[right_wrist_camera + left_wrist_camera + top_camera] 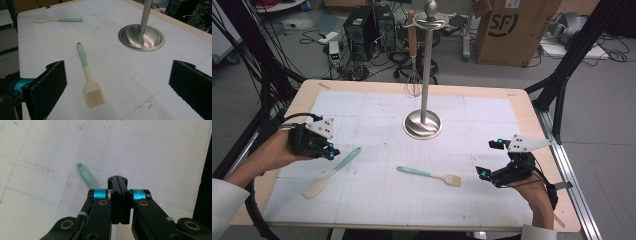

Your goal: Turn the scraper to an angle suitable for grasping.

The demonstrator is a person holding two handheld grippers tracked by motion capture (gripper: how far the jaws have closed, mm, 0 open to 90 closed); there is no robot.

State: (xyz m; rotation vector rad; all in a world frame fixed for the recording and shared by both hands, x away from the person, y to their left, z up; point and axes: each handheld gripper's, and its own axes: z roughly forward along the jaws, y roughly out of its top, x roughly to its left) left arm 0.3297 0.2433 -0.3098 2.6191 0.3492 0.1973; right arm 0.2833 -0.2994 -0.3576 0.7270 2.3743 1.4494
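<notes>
High view: 1 whisk (413, 82) hangs on the steel utensil stand (423, 123); the mint-handled spatula (331, 172) and mint-handled pastry brush (430, 175) lie on the table, likely unhung.
Left gripper view: left gripper (117, 180) closed, empty, above the spatula.
Right gripper view: right gripper (117, 82) spread wide, facing the brush.

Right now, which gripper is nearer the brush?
Right. The right gripper sits just right of the brush; the left gripper is farther left, above the spatula.
</notes>
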